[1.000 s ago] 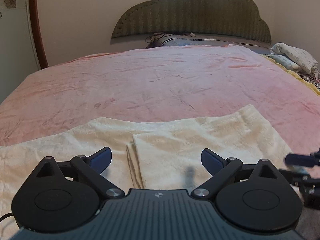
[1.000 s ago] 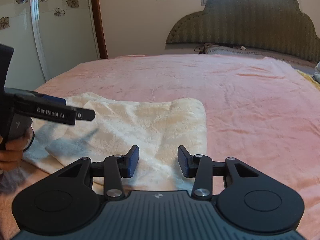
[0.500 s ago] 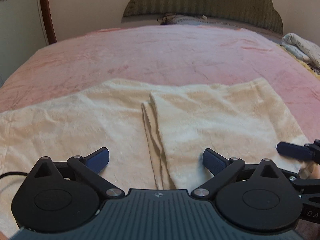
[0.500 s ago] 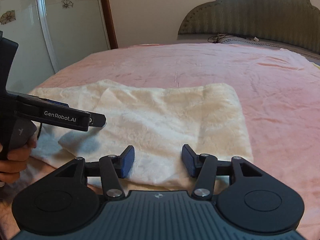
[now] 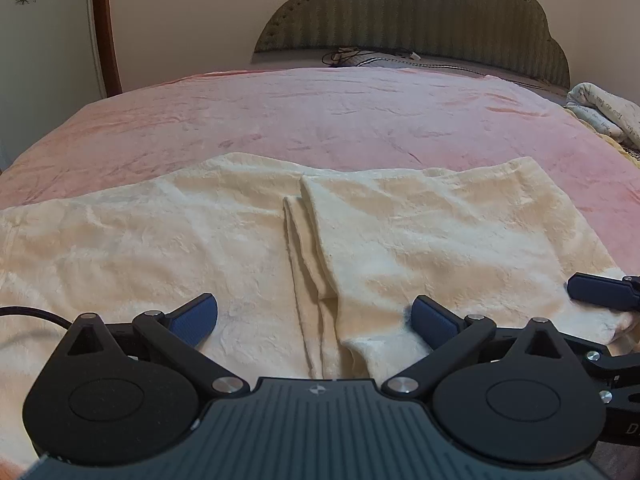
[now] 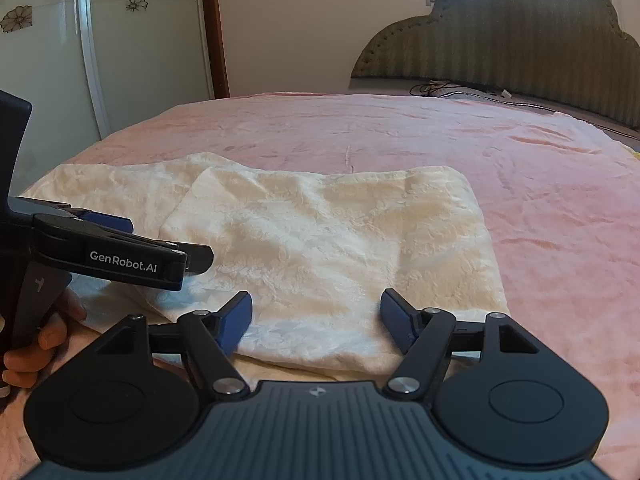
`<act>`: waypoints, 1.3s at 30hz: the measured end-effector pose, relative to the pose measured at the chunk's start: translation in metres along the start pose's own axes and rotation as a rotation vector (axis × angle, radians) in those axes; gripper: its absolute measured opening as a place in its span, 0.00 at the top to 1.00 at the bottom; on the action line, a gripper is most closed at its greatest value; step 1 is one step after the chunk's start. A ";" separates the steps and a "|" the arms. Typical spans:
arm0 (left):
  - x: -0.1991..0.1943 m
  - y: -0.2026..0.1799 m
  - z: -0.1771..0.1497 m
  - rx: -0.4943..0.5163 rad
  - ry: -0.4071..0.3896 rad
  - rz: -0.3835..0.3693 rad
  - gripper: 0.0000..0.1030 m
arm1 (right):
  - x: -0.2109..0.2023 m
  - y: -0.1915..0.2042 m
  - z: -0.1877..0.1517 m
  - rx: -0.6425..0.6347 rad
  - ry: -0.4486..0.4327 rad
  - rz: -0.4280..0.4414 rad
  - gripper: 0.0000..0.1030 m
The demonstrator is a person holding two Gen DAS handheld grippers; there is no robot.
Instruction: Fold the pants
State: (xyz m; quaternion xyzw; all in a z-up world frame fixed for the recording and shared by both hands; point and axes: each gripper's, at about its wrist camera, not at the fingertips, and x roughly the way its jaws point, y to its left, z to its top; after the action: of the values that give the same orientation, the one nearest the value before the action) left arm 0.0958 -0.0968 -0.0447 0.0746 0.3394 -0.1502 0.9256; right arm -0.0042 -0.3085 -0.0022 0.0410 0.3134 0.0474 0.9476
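Cream fleece pants (image 5: 168,240) lie flat on the pink bedspread (image 5: 340,120), with their right part folded over so a fold edge (image 5: 312,240) runs down the middle. My left gripper (image 5: 314,316) is open and empty, low over the pants' near edge, astride that fold edge. My right gripper (image 6: 316,316) is open and empty over the near edge of the folded layer (image 6: 332,240). In the right wrist view the left gripper (image 6: 120,256) shows at the left with the person's hand. In the left wrist view a right fingertip (image 5: 600,292) shows at the right.
A green padded headboard (image 5: 420,12) and a pillow with cables (image 5: 372,58) stand at the far end. Bundled patterned bedding (image 5: 604,108) lies at the far right. A wardrobe with flower decals (image 6: 80,40) stands left of the bed.
Both grippers have come closer to the pants' near edge and lower. The right gripper's jaws have opened wider. The pants have not moved.
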 end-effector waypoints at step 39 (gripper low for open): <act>-0.140 0.278 -0.051 -0.727 0.096 0.162 0.01 | 0.014 0.273 0.007 -0.960 -0.144 0.368 0.24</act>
State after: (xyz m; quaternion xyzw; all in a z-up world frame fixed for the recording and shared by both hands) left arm 0.0547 0.2094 0.0184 -0.2253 0.4066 0.0575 0.8835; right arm -0.0067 -0.0361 0.0248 -0.3407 0.1782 0.3487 0.8547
